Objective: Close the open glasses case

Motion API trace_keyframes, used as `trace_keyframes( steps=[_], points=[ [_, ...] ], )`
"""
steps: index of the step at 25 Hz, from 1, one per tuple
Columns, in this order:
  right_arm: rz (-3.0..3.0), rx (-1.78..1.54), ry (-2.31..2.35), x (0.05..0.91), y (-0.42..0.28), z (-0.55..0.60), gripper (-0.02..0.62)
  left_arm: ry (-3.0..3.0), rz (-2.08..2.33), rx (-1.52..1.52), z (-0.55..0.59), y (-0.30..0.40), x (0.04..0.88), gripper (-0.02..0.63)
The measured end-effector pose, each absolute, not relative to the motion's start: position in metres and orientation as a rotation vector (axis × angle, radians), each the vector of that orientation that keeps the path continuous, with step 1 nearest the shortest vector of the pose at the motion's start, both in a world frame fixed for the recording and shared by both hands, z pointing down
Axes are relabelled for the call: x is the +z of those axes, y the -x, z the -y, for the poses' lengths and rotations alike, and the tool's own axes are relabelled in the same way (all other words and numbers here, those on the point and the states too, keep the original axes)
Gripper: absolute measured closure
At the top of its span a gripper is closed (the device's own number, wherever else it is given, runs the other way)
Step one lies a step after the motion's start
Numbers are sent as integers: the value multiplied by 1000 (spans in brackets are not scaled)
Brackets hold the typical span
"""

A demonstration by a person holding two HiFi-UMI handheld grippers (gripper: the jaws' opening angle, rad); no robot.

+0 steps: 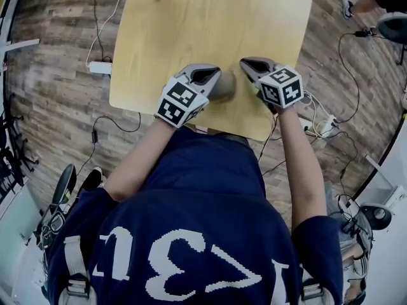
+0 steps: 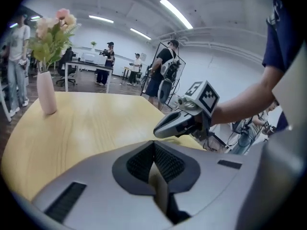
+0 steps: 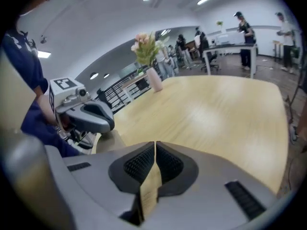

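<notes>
Tabletop (image 1: 191, 30) is pale wood, smooth with a soft sheen. The left gripper (image 1: 213, 75) and right gripper (image 1: 246, 64) have matt grey plastic shells with black ribbed pads (image 2: 168, 163). Vase (image 2: 46, 92) looks matt pink.

A pale wooden table (image 1: 191, 30) stands on a wood-plank floor (image 1: 57, 49). Just off the table's left edge lies what looks like a white power strip (image 1: 100, 67). Beyond the table, strip lights (image 2: 175, 13) cross a white ceiling.
</notes>
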State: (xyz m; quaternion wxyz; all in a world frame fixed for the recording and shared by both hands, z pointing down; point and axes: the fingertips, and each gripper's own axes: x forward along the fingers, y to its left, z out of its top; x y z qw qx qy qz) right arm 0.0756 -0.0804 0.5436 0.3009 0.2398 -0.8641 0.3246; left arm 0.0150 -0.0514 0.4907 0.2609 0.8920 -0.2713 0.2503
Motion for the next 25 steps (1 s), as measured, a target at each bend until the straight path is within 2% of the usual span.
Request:
trace_keyframes(
  steps=[5,11,18,25],
  points=[
    [2404,742,-1143,473,-107,117,566,-2420,889,547,77,19,469,595],
    [2485,505,-1546,369,-129,136,570,-2525,1094,359,127,65,394,595],
    [2573,190,-1744,259,-134,134,571,-2655,1232,83,158,99,289,595],
    [2609,18,-1795,205,-134,112,571,-2768,1355,-41,145,114,224,595]
  ],
)
